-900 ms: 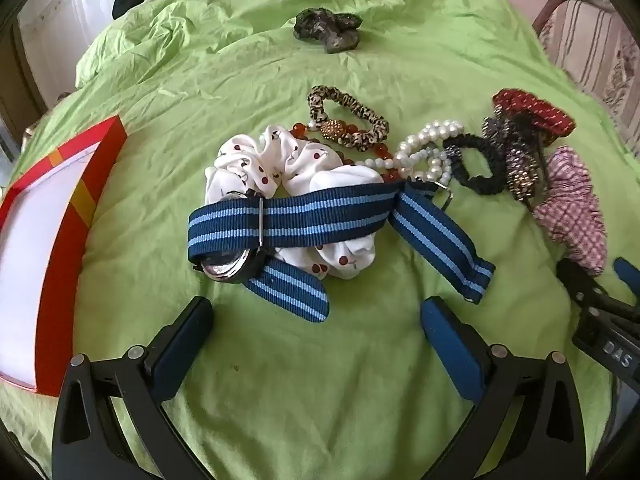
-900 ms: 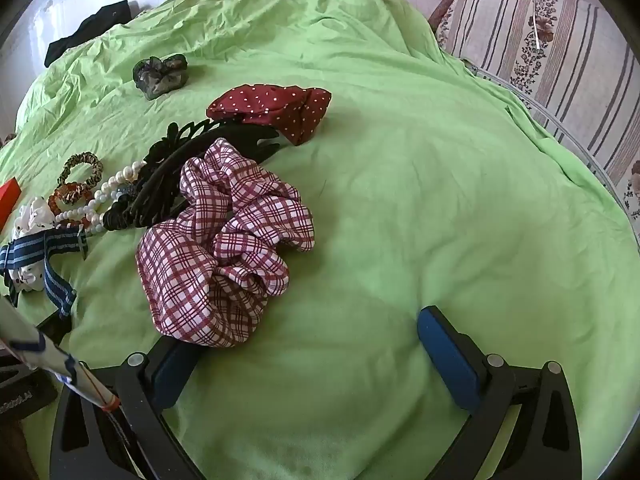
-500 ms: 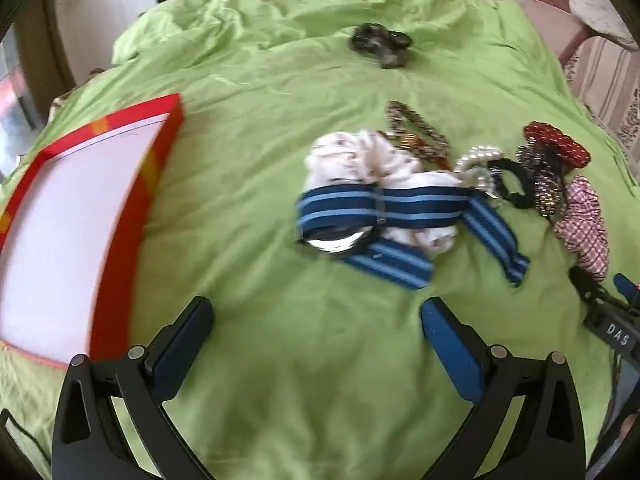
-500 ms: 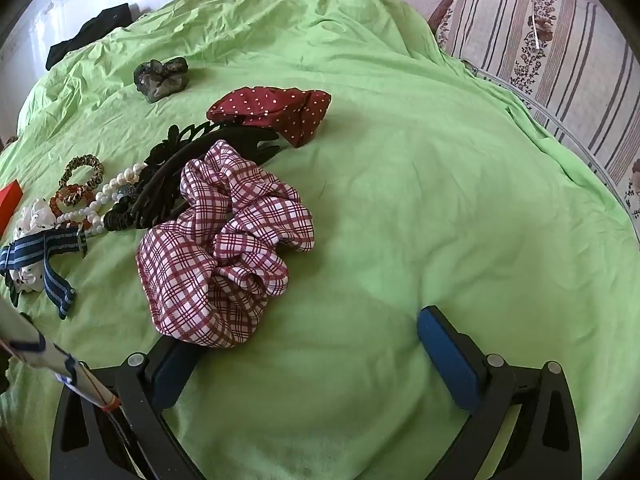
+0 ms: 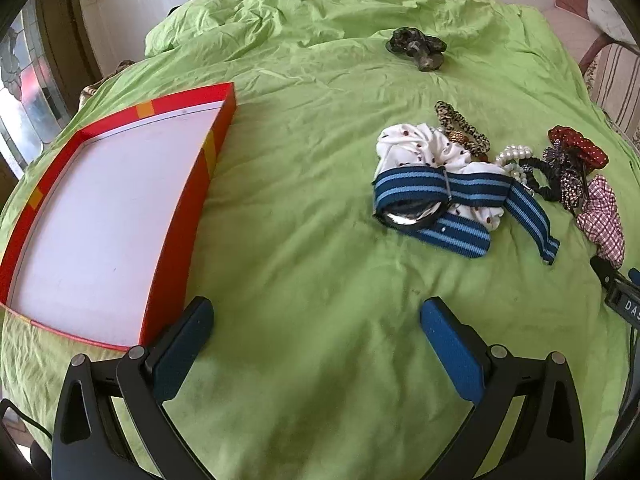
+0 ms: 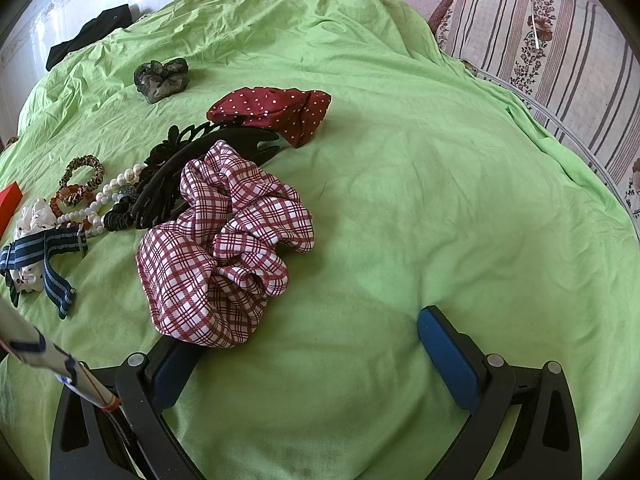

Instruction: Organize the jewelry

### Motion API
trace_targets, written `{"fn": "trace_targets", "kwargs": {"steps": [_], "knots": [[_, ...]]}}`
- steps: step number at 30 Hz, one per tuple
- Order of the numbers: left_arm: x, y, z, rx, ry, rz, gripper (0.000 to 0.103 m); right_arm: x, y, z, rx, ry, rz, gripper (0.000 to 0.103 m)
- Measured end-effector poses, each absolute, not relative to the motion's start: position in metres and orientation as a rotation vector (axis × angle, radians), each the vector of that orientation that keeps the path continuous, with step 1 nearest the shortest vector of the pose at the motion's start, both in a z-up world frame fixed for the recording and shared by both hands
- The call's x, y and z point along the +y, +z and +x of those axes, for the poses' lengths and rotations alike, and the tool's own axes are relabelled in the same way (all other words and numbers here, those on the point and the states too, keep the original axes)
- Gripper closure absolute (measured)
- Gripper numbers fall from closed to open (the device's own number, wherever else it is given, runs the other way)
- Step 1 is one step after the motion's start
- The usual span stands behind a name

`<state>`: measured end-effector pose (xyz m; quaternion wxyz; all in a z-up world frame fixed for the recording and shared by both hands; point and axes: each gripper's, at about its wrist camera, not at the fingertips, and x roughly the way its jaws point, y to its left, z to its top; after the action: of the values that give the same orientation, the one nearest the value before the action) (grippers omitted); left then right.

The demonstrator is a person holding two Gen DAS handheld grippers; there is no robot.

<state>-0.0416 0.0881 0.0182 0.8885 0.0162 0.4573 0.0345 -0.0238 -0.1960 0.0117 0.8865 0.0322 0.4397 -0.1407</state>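
Both grippers, left [image 5: 316, 334] and right [image 6: 308, 344], hover spread over the sheet [image 5: 304, 208], the bare red tray [image 5: 176, 236] at its left edge, well apart from the watch [image 5: 416, 204] and scrunchie [image 6: 224, 256] heap.

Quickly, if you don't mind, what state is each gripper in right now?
Left gripper: open, holding nothing, over bare sheet.
Right gripper: open, holding nothing; the plaid scrunchie overlaps its left finger.

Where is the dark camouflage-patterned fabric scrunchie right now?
The dark camouflage-patterned fabric scrunchie lies alone on the green bedsheet, far side, beyond the leopard-print hair tie.
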Motion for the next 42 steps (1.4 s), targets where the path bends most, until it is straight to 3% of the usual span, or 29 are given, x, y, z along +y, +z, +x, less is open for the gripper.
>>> {"fn": "trace_targets", "kwargs": {"steps": [17,30,38,42], "knots": [[0.082,0.068,-0.109,0.882,-0.001,0.017,0.0,-0.2,0.02,-0.032,0.981,-0.246,0.121,0.0],[0.083,0.091,-0.141,0.819,-0.021,-0.015,0.0,-0.154,0.073,-0.112,0.827,-0.249,0.085,0.0],[0.095,0.106,-0.156,0.761,0.002,-0.033,0.0,-0.127,0.116,-0.152,0.615,-0.305,-0.017,0.0],[0.099,0.114,-0.166,0.721,0.014,-0.033,0.0,-0.112,0.11,-0.151,0.666,-0.258,-0.046,0.005]]}}
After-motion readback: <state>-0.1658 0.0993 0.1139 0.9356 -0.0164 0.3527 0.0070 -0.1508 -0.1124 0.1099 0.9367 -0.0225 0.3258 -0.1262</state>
